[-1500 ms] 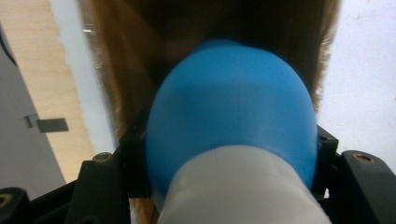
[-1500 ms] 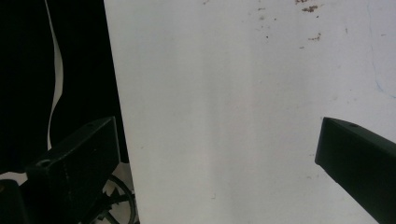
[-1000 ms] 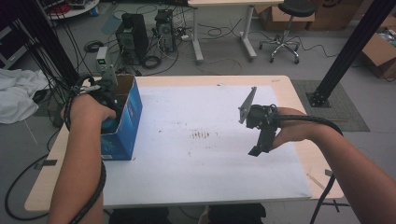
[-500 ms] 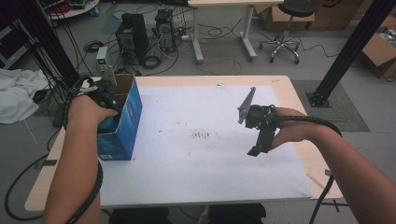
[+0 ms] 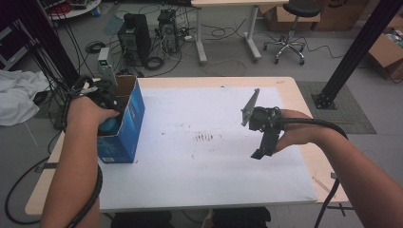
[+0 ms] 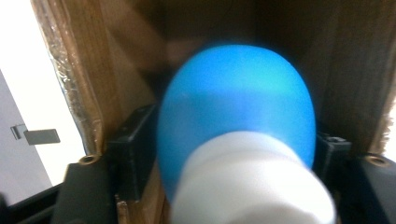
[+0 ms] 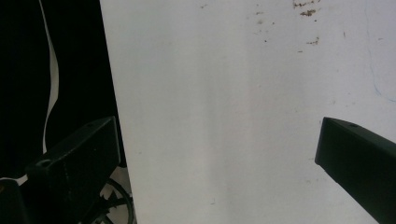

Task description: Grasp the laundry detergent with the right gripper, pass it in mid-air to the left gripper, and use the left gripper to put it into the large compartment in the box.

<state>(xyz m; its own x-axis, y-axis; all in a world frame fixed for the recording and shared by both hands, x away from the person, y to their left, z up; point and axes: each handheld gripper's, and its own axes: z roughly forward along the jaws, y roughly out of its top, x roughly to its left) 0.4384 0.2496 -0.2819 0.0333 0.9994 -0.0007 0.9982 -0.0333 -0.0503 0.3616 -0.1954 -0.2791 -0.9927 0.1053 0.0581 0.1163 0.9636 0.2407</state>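
Note:
A blue cardboard box point(image 5: 124, 128) with an open top stands at the table's left side. My left gripper point(image 5: 106, 105) reaches down into it and is shut on a rounded blue object point(image 6: 233, 107) with a white end point(image 6: 252, 182). The left gripper view shows the box's brown inner walls point(image 6: 93, 70) close around it. The blue object point(image 5: 110, 126) peeks out beside the hand in the high view. My right gripper point(image 5: 263, 148) hangs above the table's right-middle, jaws pointing down. It is open point(image 7: 217, 135), with bare white sheet between its jaws.
A white sheet point(image 5: 204, 161) with small brown marks point(image 5: 204, 137) covers the wooden table point(image 5: 304, 95). Beyond the far edge are computer towers point(image 5: 135, 40), cables and an office chair point(image 5: 292, 28). A black post point(image 5: 354, 57) stands at the right and white cloth point(image 5: 16, 97) lies at the left.
The left hand has shifted only slightly at the box. The right gripper has stayed where it was.

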